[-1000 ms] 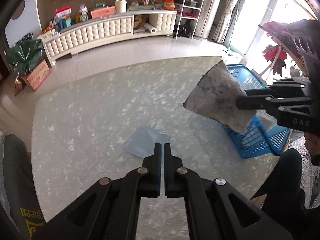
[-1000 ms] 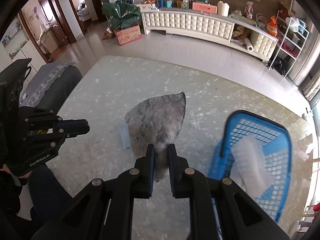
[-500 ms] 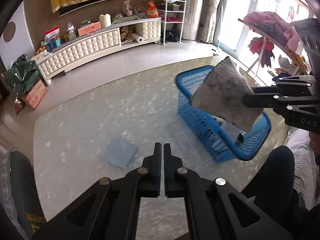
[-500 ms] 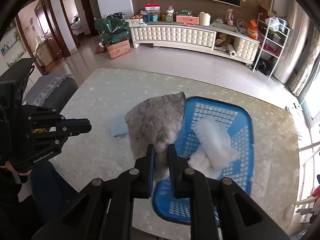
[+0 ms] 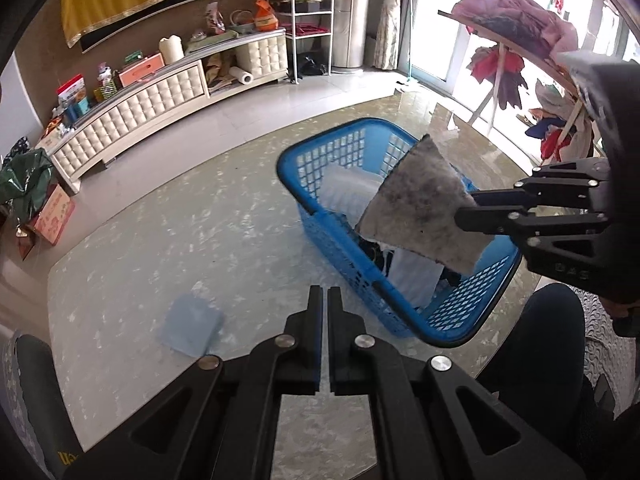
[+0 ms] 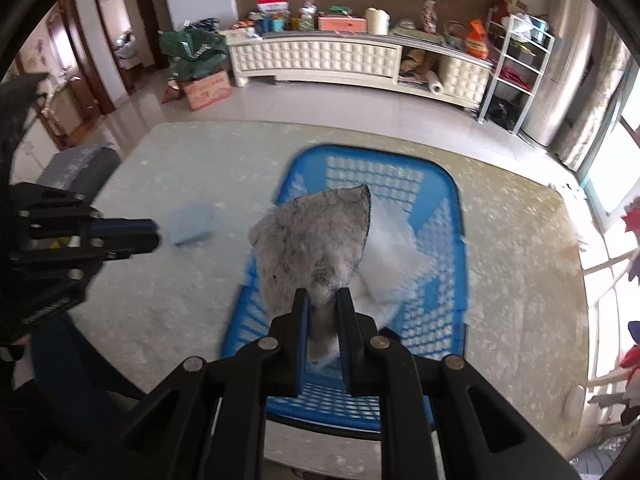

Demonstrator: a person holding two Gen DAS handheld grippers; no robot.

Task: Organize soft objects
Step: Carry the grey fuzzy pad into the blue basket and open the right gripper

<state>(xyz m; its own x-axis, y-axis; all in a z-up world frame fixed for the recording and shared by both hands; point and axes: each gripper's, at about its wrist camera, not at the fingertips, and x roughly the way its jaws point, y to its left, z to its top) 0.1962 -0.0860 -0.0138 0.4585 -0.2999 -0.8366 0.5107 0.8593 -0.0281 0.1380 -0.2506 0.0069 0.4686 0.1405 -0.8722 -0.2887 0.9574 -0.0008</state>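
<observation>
My right gripper [image 6: 322, 297] is shut on a grey fuzzy cloth [image 6: 314, 240] and holds it in the air over the blue plastic basket [image 6: 452, 208]. The same cloth [image 5: 420, 208] and right gripper [image 5: 466, 210] show in the left wrist view above the basket [image 5: 304, 152]. White cloths [image 6: 394, 254] lie in the basket. A light blue folded cloth [image 5: 192, 330] lies flat on the marble table left of the basket; it also shows in the right wrist view [image 6: 190, 226]. My left gripper [image 5: 324, 294] is shut and empty, above the table near that cloth.
The marble table [image 5: 160, 248] ends near the bottom of both views. A dark chair back [image 6: 80, 166] stands at the table's left side. A white cabinet [image 6: 320, 58] with clutter runs along the far wall. A clothes rack [image 5: 520, 40] stands by the window.
My right gripper has carried the grey cloth from over the table to above the basket. The left wrist view has swung right, bringing the basket into fuller view.
</observation>
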